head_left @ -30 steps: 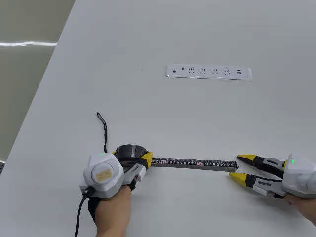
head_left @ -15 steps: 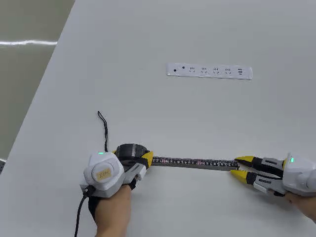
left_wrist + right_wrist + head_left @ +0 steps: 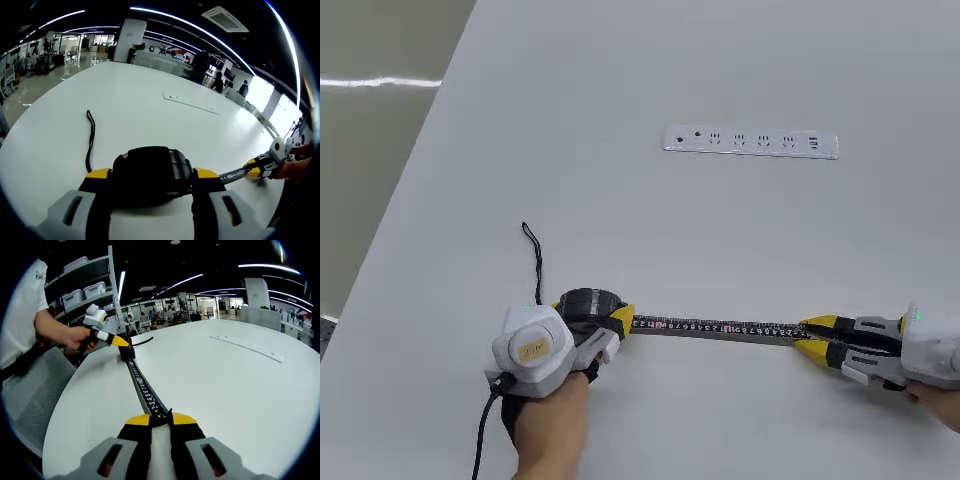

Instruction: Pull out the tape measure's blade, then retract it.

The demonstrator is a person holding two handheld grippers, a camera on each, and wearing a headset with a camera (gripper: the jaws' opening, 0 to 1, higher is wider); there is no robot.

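The black tape measure case (image 3: 587,304) rests on the white table, and my left gripper (image 3: 612,325) is shut on it; in the left gripper view the case (image 3: 151,171) sits between the yellow-tipped jaws. Its blade (image 3: 715,328) lies pulled out flat toward the right. My right gripper (image 3: 810,335) is shut on the blade's end, and the right gripper view has the blade (image 3: 143,388) running from its closed jaws (image 3: 160,418) back to the case (image 3: 127,353). A black wrist strap (image 3: 533,263) trails from the case toward the far side.
A white power strip (image 3: 750,141) lies flat further back on the table. The table's left edge (image 3: 405,190) drops to a grey floor. A black cable (image 3: 485,430) hangs from the left gripper. Shelving and people stand in the room behind.
My right gripper, open a second ago beside the blade's tip, has closed on the blade's end. The blade looks slightly longer. Left gripper and case have stayed put.
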